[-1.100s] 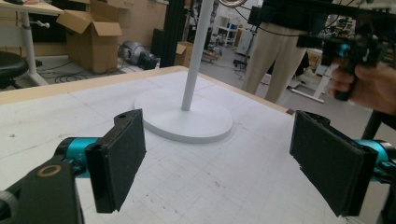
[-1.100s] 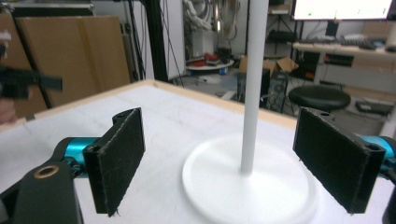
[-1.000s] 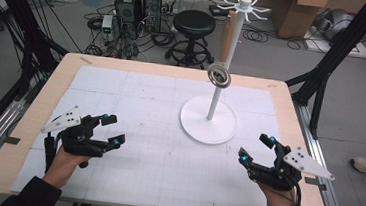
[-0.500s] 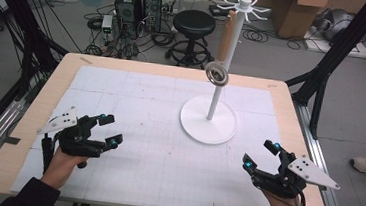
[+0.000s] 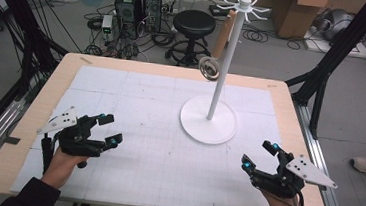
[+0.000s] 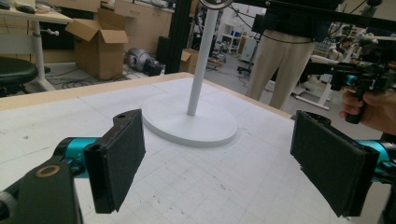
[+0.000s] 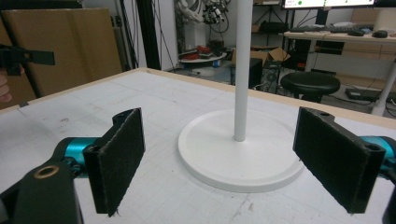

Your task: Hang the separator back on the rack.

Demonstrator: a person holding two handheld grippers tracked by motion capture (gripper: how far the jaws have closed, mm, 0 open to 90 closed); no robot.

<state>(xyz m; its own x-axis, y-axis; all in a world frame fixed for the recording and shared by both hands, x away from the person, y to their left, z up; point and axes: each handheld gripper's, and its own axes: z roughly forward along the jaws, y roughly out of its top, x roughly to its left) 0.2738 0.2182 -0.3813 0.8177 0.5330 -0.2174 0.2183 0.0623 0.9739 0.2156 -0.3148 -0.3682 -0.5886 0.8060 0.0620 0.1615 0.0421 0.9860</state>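
Left gripper (image 5: pixel 109 129) spread, white table (image 5: pixel 145 105), grey floor (image 5: pixel 361 103)

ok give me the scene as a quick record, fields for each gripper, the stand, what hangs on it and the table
left gripper: open, holds nothing, low over the table's near left part
right gripper: open, holds nothing, low over the table's near right part
stand: white, round base and upright pole, spoked hooks at the top, between and beyond the grippers
ring: metal-looking, hanging partway up beside the pole
table: wooden rim, white gridded mat on top
contact: neither gripper touches the stand or ring
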